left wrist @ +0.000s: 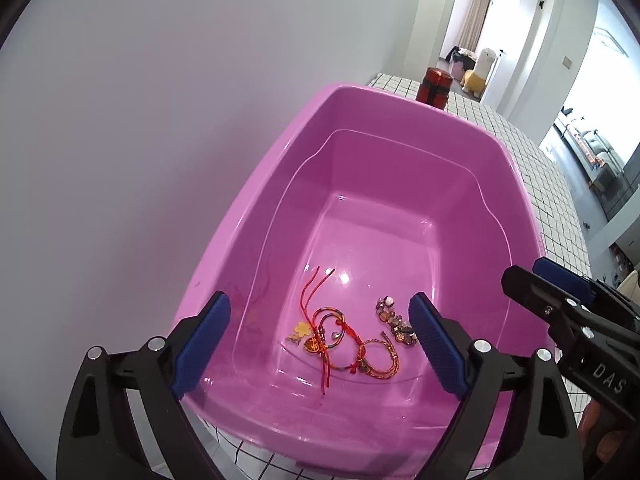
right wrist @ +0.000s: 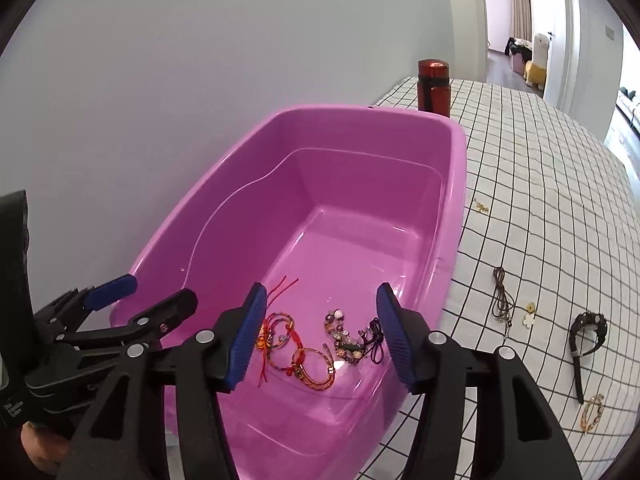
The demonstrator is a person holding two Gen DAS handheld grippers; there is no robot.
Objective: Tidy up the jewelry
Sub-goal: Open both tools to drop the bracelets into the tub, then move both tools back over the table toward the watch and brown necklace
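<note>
Checked desk (right wrist: 540, 184): both the left gripper (left wrist: 320, 344) and right gripper (right wrist: 320, 330) hang empty, jaws apart, over the pink plastic tub (right wrist: 456, 184) of bracelets (right wrist: 304, 354); fetch the scattered black watch (right wrist: 585, 334) next, gripping low.

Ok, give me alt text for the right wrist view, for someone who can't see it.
The right gripper hangs open and empty over a pink tub holding tangled bracelets. More jewelry and a watch lie on the checked cloth to the right.
</note>
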